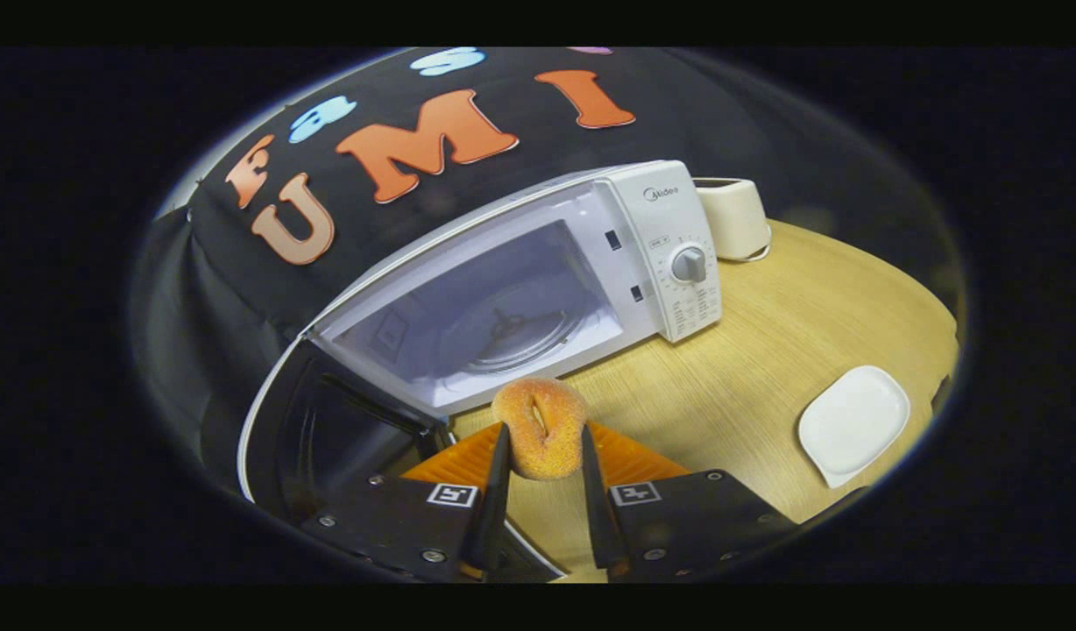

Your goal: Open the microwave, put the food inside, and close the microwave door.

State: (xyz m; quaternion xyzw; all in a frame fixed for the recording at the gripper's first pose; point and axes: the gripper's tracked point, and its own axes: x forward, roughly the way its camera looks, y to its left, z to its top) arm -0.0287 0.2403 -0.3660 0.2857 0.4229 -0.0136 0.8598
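right now your gripper (542, 469) has both fingers pressed on the doughnut (541, 427), one on each flank, so it stands on edge with its hole facing you. that side-on pinch looks deliberate to me: it keeps the soft ring from drooping and leaves its lower edge free to be set down first.

just ahead of the fingers and below them lies the wooden table (748, 350), and the doughnut hangs above it, not touching. to the left of the fingers the microwave door (328, 438) is swung wide open, dark glass toward you, out of the path.

beyond the doughnut sits the microwave (538, 280), its cavity lit and the glass turntable (520, 333) bare, which i judge to be the landing spot. off to the right a white plate (853, 423) rests on the table, well apart. farthest back, beside the microwave's dial panel, stands a cream toaster (735, 217).
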